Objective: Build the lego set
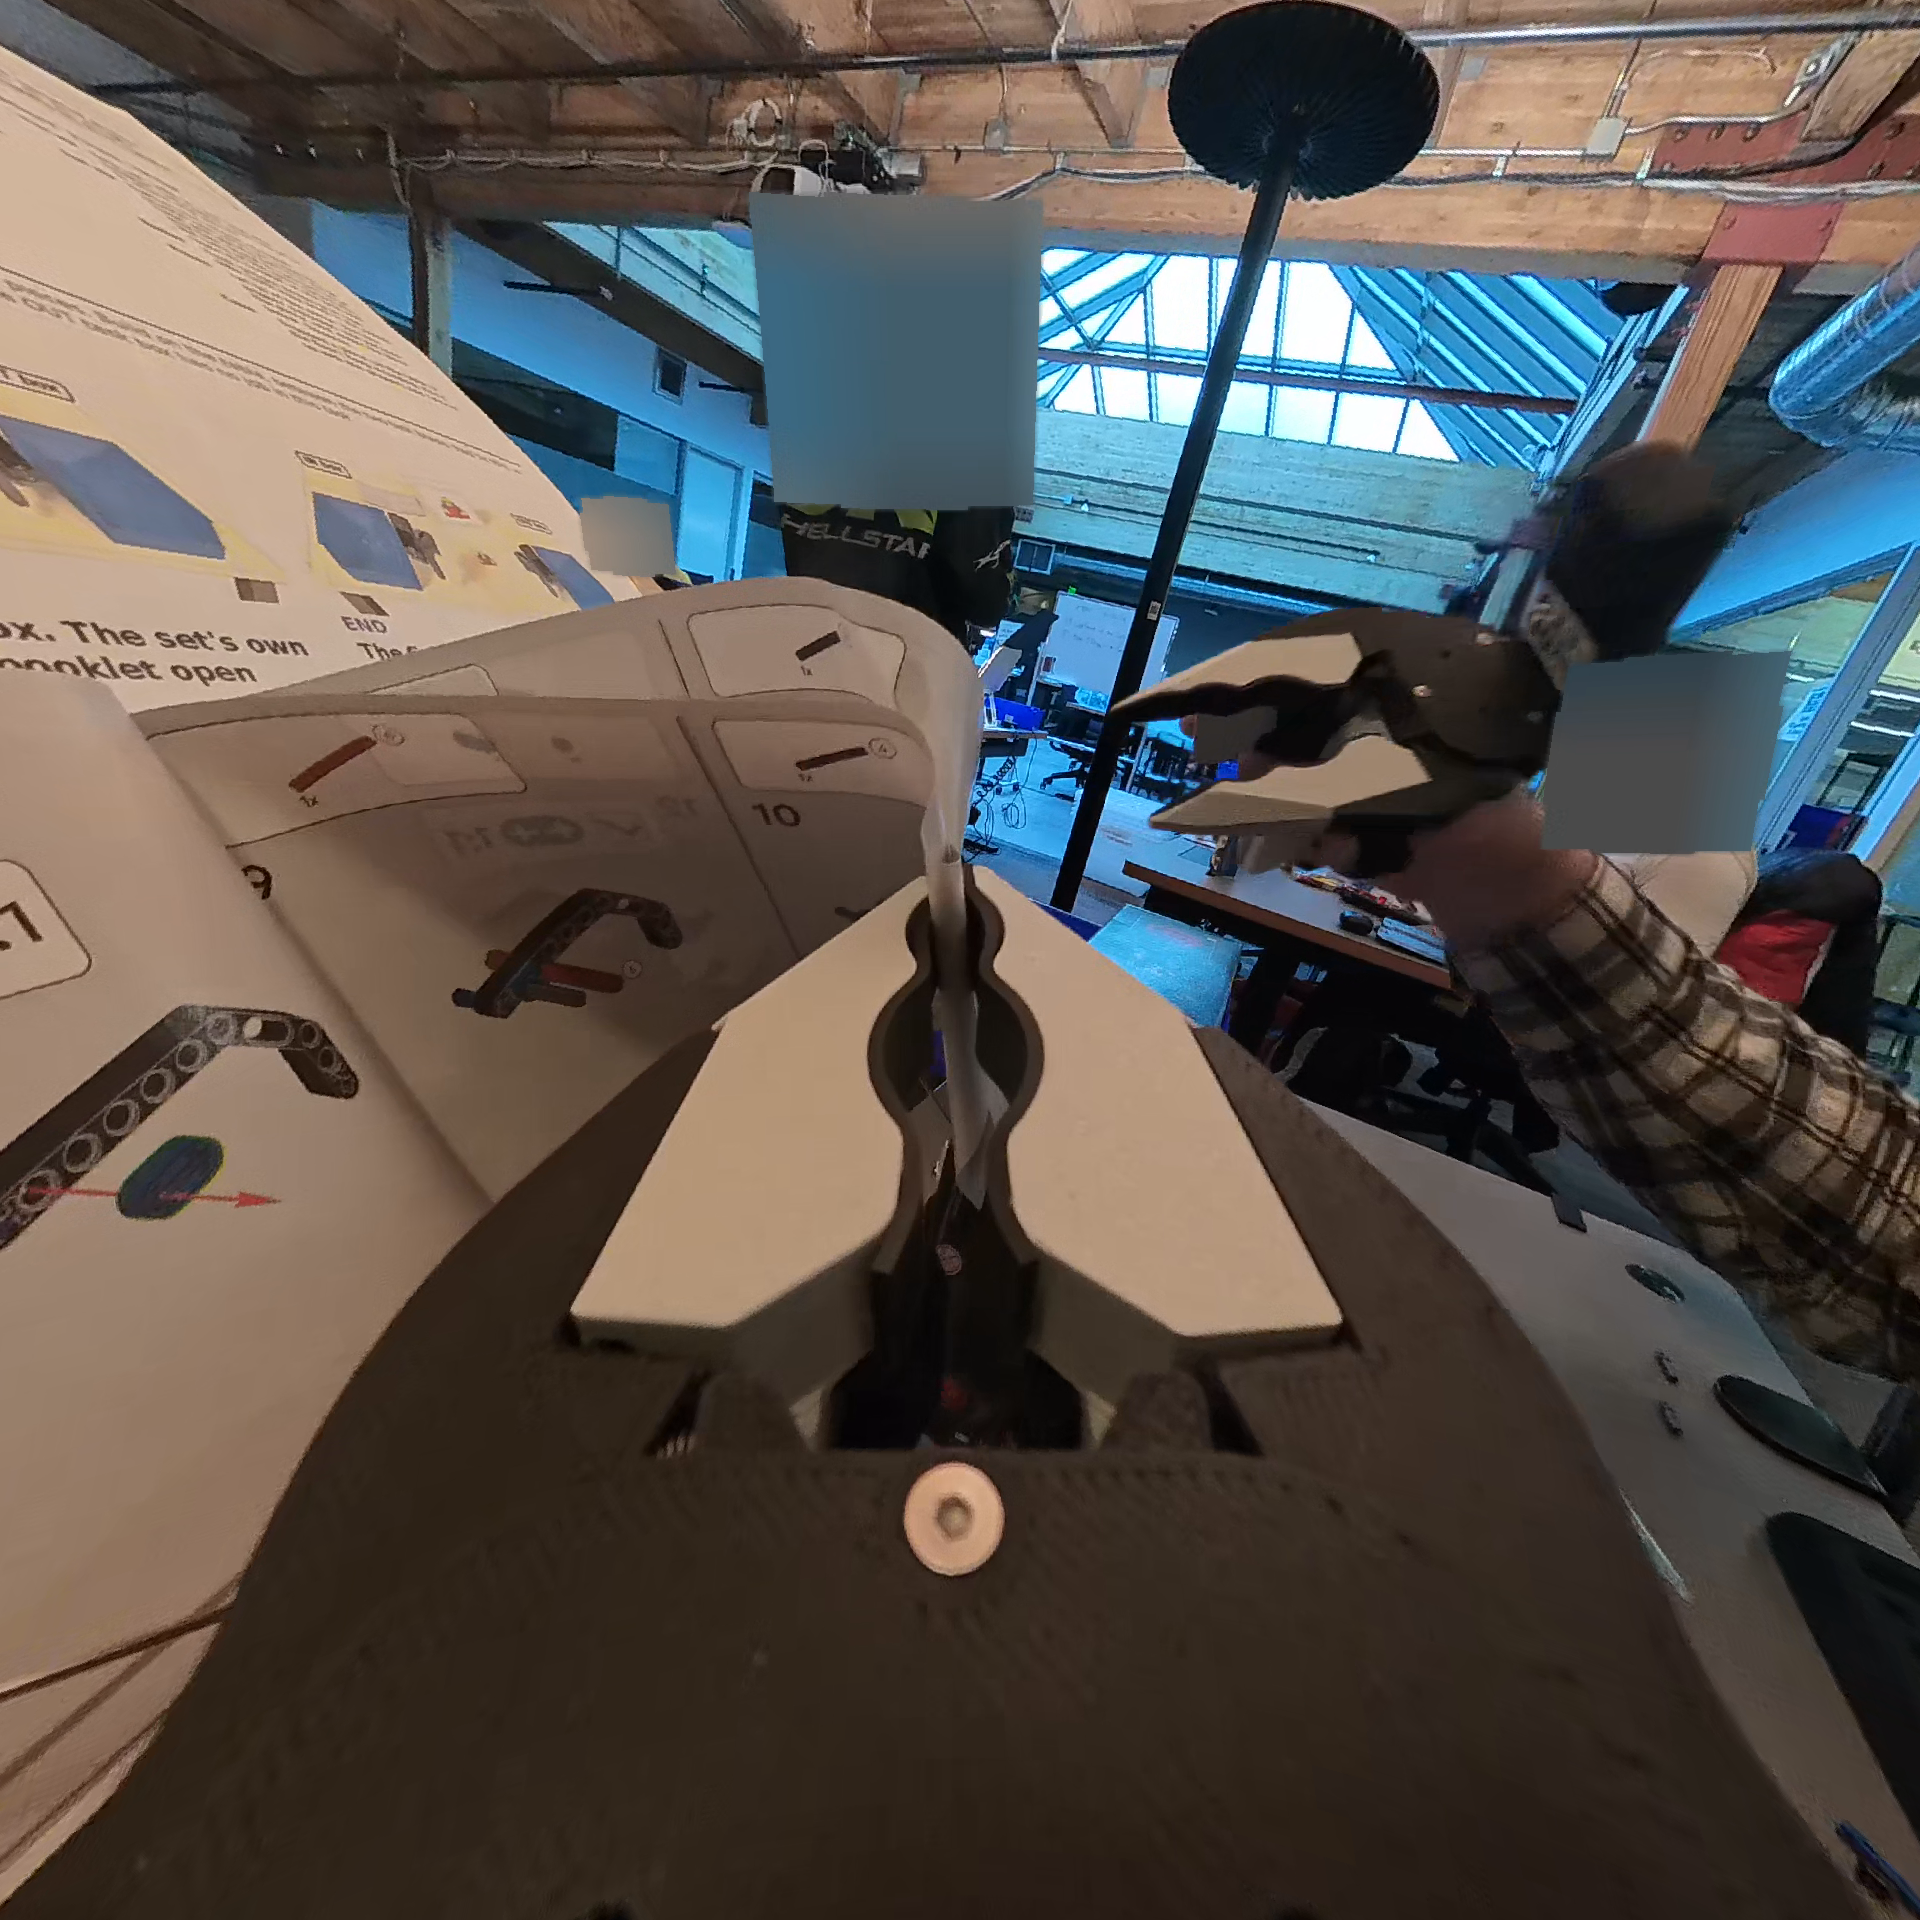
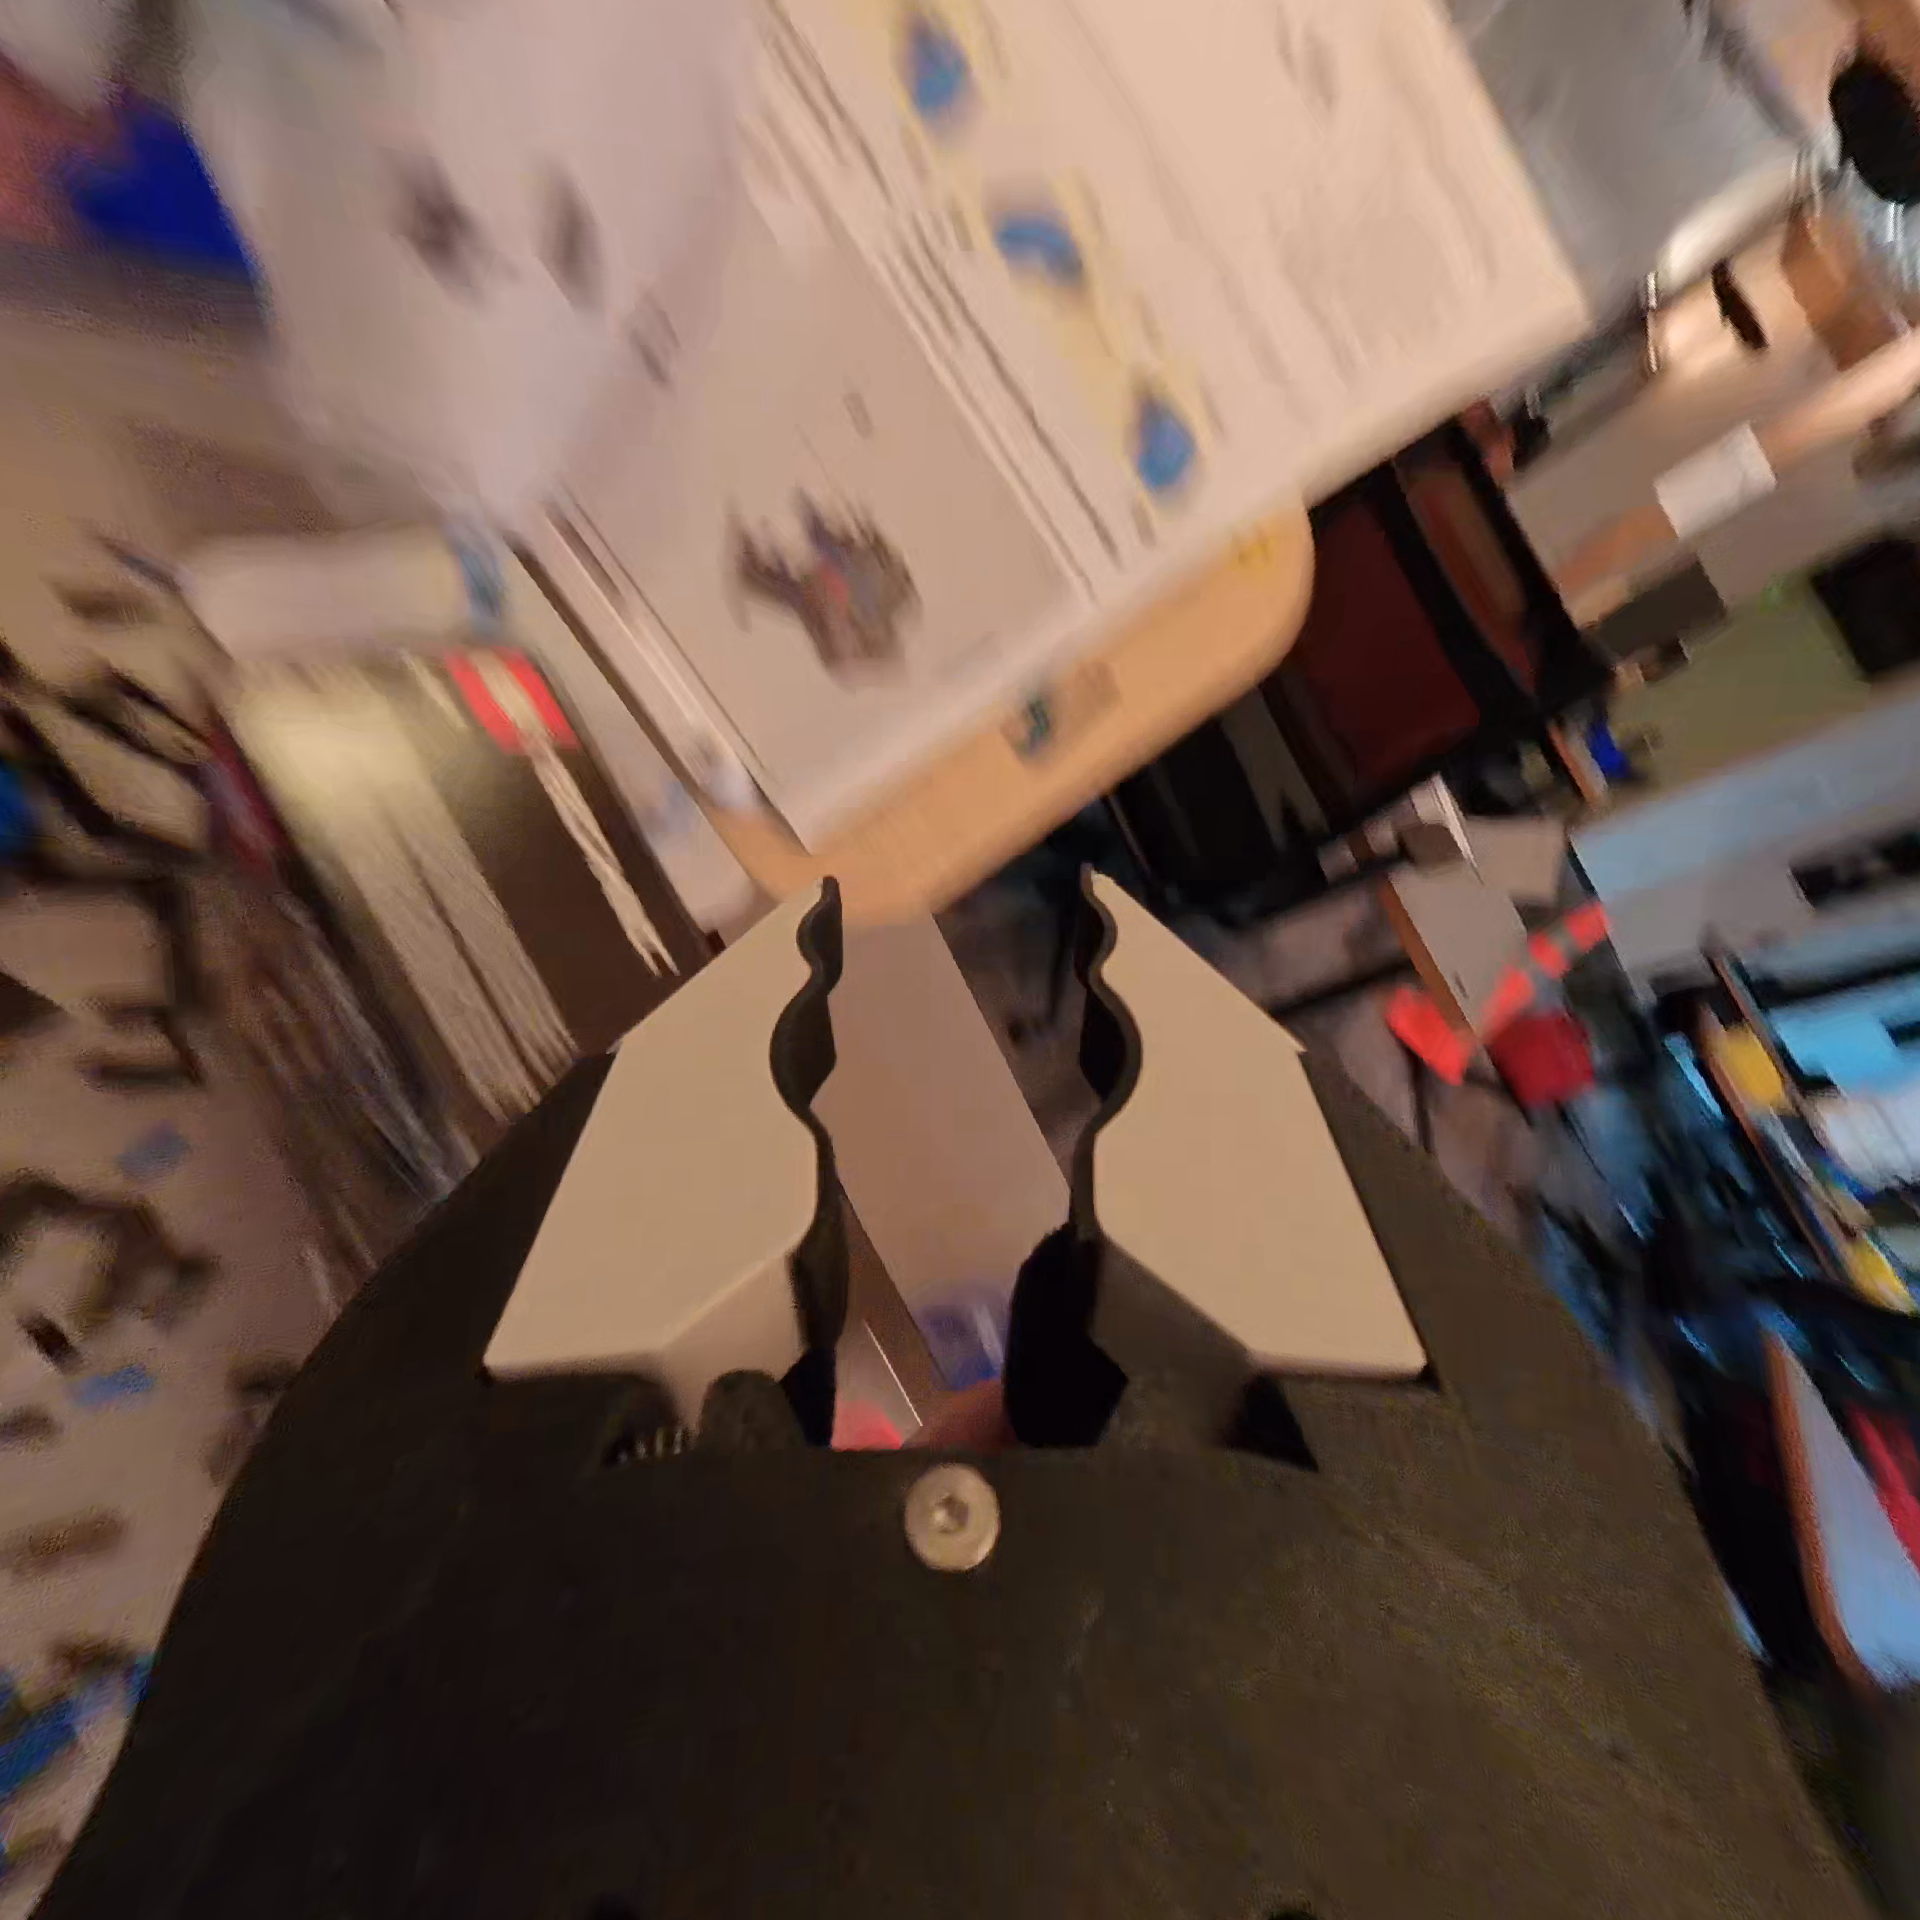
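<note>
Two grippers, and each view tells a different half. The left gripper (image 1: pixel 951 904) is pinched tight on a page edge (image 1: pixel 951 831) of the instruction booklet (image 1: pixel 499 894): its pale fingers (image 1: pixel 790 1122) press together with the thin sheet standing upright in the gap, curling back over the open spread to the left. That spread shows drawn build steps with a black beam and small pins. Behind the booklet a large printed sheet (image 1: pixel 177 343) with blue and yellow pictures slopes up at the left edge.

Only the left wrist view shows the right gripper (image 1: pixel 1153 758) from outside: it hangs in the air to the right, above the table, clear of the booklet, held by a hand with a plaid sleeve (image 1: pixel 1704 1101) behind it. Its jaws stand apart with nothing between them. A black pole (image 1: pixel 1195 499) with a round top rises behind.

The right wrist view is heavily blurred by motion. The same gripper (image 2: pixel 956 904) shows its fingers (image 2: pixel 686 1164) spread with an empty gap. Beyond them lie the white printed sheet (image 2: pixel 1143 312) on a tan table (image 2: pixel 1039 748), and smeared dark and blue shapes at the left that cannot be told apart.
</note>
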`<state>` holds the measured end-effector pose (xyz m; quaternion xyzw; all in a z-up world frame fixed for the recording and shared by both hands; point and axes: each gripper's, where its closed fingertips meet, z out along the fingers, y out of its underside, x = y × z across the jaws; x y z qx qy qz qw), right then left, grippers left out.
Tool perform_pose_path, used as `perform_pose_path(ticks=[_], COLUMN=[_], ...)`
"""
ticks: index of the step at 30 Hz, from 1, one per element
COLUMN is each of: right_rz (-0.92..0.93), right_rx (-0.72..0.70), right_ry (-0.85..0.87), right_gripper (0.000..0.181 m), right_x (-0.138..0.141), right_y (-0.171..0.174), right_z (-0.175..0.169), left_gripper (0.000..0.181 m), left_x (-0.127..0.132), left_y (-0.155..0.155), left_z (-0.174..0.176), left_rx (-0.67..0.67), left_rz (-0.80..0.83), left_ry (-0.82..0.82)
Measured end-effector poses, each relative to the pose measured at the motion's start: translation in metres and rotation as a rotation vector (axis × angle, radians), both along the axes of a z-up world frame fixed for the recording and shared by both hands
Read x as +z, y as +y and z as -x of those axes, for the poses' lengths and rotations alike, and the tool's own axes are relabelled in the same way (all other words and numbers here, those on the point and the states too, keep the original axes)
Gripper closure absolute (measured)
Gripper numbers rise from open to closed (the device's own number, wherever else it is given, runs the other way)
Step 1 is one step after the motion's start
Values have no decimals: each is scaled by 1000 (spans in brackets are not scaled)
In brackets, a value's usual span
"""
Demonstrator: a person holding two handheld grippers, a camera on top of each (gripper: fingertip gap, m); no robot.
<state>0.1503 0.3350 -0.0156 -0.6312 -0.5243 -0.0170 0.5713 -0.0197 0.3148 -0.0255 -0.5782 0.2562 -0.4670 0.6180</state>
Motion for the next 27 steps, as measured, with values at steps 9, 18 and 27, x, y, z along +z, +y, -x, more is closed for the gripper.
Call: perform_pose_path(ticks=[9,18,27], right_rz=[229,196,25], right_rx=[308,287,-179], right_ry=[362,334,117], right_gripper=[136,181,178], right_x=[14,20,9], right_y=[-19,1,87], right_z=[160,163,69], left_gripper=[181,181,181], left_x=[-6,-5,2], left_y=[-1,-1,2], left_z=[-5,9,81], left_rx=[17,11,98], left_rz=[-16,-18,8], left_ry=[66,82,257])
